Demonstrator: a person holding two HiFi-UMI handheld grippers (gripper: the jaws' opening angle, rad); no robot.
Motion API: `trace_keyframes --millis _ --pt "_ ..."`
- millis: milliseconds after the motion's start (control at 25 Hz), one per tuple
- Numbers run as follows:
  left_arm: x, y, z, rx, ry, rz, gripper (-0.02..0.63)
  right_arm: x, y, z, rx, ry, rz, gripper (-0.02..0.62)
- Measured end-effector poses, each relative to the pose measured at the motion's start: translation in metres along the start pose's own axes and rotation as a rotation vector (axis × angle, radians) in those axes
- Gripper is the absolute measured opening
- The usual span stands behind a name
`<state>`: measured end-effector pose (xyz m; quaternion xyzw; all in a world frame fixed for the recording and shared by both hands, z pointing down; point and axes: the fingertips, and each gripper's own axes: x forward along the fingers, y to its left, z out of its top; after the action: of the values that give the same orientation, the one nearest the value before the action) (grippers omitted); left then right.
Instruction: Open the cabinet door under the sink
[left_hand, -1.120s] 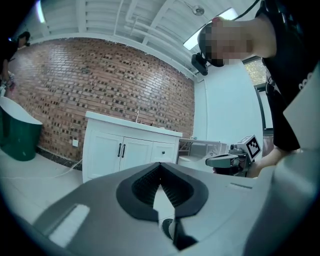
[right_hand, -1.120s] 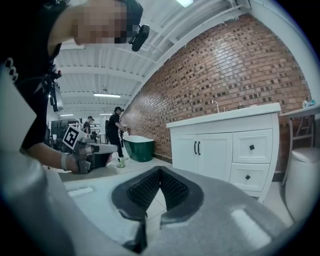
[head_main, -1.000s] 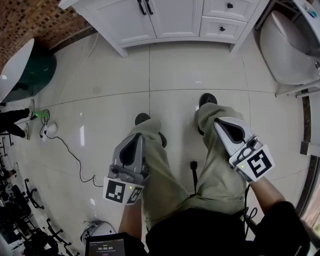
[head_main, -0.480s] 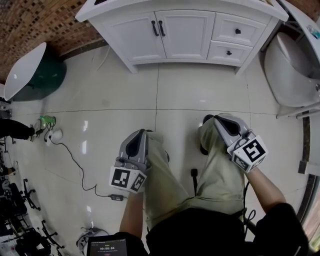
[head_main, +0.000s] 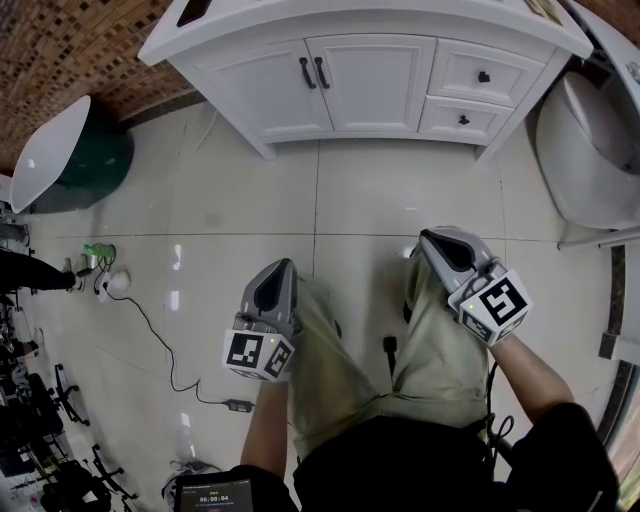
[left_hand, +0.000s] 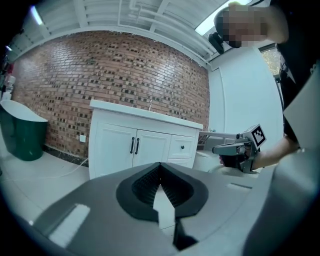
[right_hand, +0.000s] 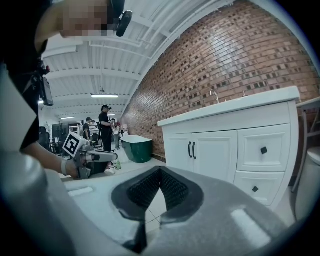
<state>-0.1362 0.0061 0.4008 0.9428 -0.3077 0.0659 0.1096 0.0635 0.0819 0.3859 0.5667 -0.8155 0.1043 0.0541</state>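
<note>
You stepped closer: the cabinet doors (head_main: 340, 85) are now nearer ahead of your left gripper (head_main: 280, 267) and right gripper (head_main: 433, 240), both pressed together, empty.

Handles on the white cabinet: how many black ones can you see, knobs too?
4. Two bar handles side by side where the doors meet; one knob on the upper drawer, one on the lower drawer. More may hide on sides out of view.

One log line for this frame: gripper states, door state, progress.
left gripper: shut, empty | right gripper: shut, empty | cabinet doors: closed, untouched | progress: handles not yet reached
</note>
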Motion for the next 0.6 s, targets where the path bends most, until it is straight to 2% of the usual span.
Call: trace_keyframes --millis 440,600 --pt "0.067 0.004 -0.015 0.048 0.118 0.011 0.017 -0.005 -0.055 0.015 0.009 -0.028 -0.048 -0.009" --pt "0.069 -0.009 0.014 0.049 0.093 0.011 0.017 -0.009 -0.075 0.023 0.016 -0.024 -0.066 -0.009"
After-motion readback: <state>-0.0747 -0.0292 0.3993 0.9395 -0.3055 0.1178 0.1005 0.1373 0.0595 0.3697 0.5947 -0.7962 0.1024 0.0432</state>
